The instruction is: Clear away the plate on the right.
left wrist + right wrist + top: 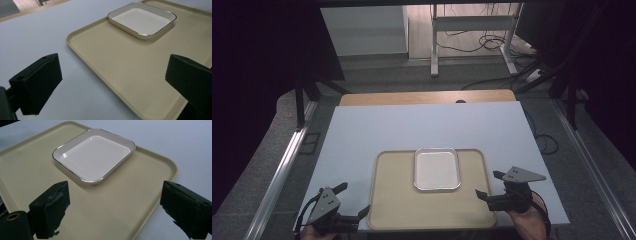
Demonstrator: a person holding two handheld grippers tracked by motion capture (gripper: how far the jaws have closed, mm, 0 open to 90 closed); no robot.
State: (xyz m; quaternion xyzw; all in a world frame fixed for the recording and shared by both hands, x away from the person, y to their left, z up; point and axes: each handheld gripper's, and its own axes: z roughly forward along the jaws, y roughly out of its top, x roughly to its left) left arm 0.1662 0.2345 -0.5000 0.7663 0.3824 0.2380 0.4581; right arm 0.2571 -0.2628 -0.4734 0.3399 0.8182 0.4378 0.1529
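A: High view first: your beige tray [397, 200] lies on the white bench [362, 135], pushed toward your near edge. The white dish [437, 170] sits inside the tray, in the far half, close against the far rim and a bit right of centre.

B: And your tools?

A: Your left tool [352, 202] hangs at the tray's near-left corner, jaws spread wide, nothing between them. One jaw tip points up-left over bare bench, the other is right at the tray's left rim. I can't tell whether it touches.

B: Right side?

A: Your right tool [490, 186] sits just off the tray's right rim, near the near-right corner. Jaws spread too, holding nothing. Your hand [527, 217] comes in from the bottom edge behind it.

B: Left gripper view agree?

A: Yes. The two black jaws stand far apart. One is over the bench [37, 32], the other over the tray [120, 67]. The tray's corner lies between them. The dish [142, 21] is well ahead, upright and empty, with a thin dark line around its rim.

B: Right gripper view?

A: Same story. Jaws wide, one over the tray [112, 205], one out over the bench [180, 142] past the rim. The dish [93, 155] is ahead and clear of both jaws. Worn padding shows on the jaw faces.
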